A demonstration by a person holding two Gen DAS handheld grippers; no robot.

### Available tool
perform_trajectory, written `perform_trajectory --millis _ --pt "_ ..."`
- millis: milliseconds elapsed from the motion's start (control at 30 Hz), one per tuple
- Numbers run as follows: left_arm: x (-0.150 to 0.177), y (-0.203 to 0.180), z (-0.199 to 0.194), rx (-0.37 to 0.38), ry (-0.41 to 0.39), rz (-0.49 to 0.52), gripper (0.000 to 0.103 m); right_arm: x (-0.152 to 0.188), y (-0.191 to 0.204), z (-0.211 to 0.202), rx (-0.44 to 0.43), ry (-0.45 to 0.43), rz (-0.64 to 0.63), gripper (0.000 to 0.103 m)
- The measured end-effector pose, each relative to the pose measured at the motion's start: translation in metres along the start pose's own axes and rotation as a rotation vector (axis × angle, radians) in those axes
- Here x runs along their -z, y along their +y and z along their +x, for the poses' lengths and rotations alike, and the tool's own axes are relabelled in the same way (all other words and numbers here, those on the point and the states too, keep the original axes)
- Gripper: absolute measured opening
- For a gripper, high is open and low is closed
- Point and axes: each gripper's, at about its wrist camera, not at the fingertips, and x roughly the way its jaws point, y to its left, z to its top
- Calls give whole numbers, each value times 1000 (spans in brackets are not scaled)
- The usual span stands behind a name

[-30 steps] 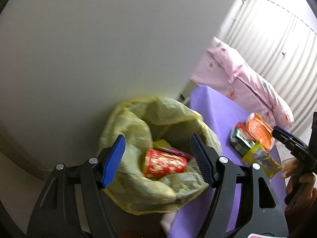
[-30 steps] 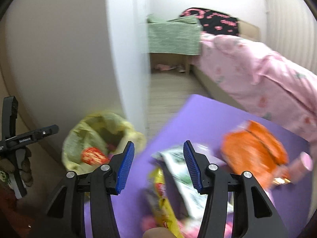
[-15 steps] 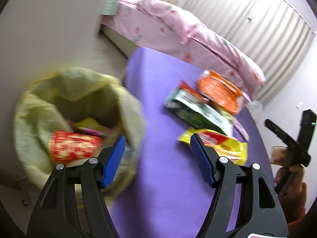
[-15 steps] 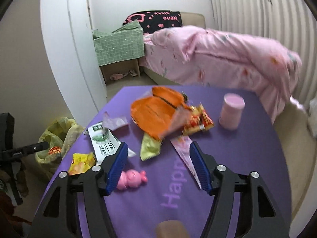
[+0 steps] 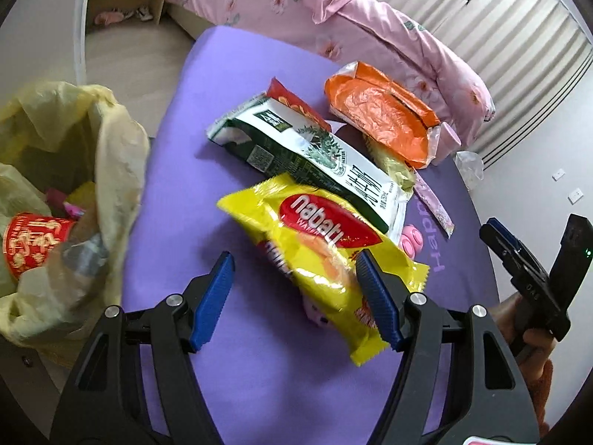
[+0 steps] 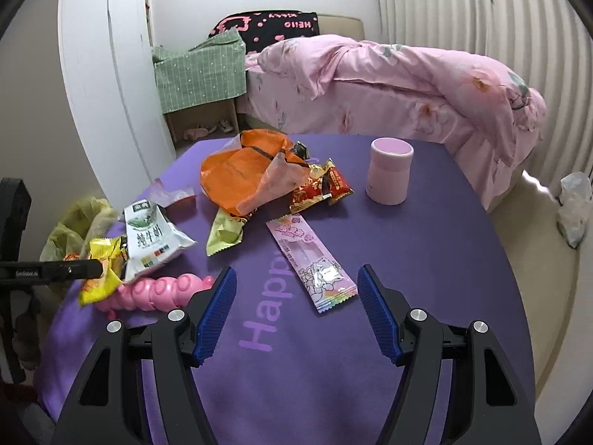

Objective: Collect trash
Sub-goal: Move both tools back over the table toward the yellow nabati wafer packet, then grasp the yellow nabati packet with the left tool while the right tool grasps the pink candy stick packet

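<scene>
My left gripper [image 5: 296, 296] stands open over a yellow snack wrapper [image 5: 315, 252] on the purple table [image 5: 222, 371]; its pads do not press the wrapper. Behind it lie a green-and-white milk pack [image 5: 307, 148] and an orange bag [image 5: 378, 115]. A yellow trash bag [image 5: 74, 141] at the table's left edge holds a red paper cup [image 5: 29, 237]. My right gripper [image 6: 294, 304] is open above the table, just short of a flat pink wrapper [image 6: 311, 259]. A red-gold wrapper [image 6: 318, 185] and a green wrapper [image 6: 226, 233] lie farther back.
A pink cup [image 6: 389, 174] stands upright at the table's far right. A pink caterpillar toy [image 6: 155, 289] lies near the left edge, partly under the yellow wrapper. A bed with a pink quilt [image 6: 407, 85] runs behind the table. A white plastic bag [image 6: 574, 204] sits on the floor.
The left gripper swung from over the trash bag to over the yellow wrapper. The right gripper's jaws widened, and it moved across the table towards the pink wrapper.
</scene>
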Motion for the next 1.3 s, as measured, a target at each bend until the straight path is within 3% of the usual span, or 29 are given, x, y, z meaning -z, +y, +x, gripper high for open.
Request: perform_trajectory --millis 267,467,733,833,933,1100,1200,1300 --pt "-13 -3 -4 -12 -65 72 64 -19 -21 52 -69 97 -4 64" --pt "-20 18 -12 -50 -88 29 64 -25 -18 83 -84 178 -47 61" --pt "-12 34 -23 -48 -74 2 64 0 20 64 -286 250 -45 57" --pt "-9 38 -28 -44 -75 -15 64 4 27 54 -246 222 -39 54" --pt "-5 38 -31 -28 -70 -26 64 -3 19 53 -170 183 50 51" --pt "-1 28 -29 13 -49 -18 64 -19 6 83 -66 209 175 45" --pt "1 20 -25 33 -31 -5 64 -27 9 93 -40 196 164 44" --pt "0 16 -21 55 -15 -11 64 -34 16 103 4 192 97 25"
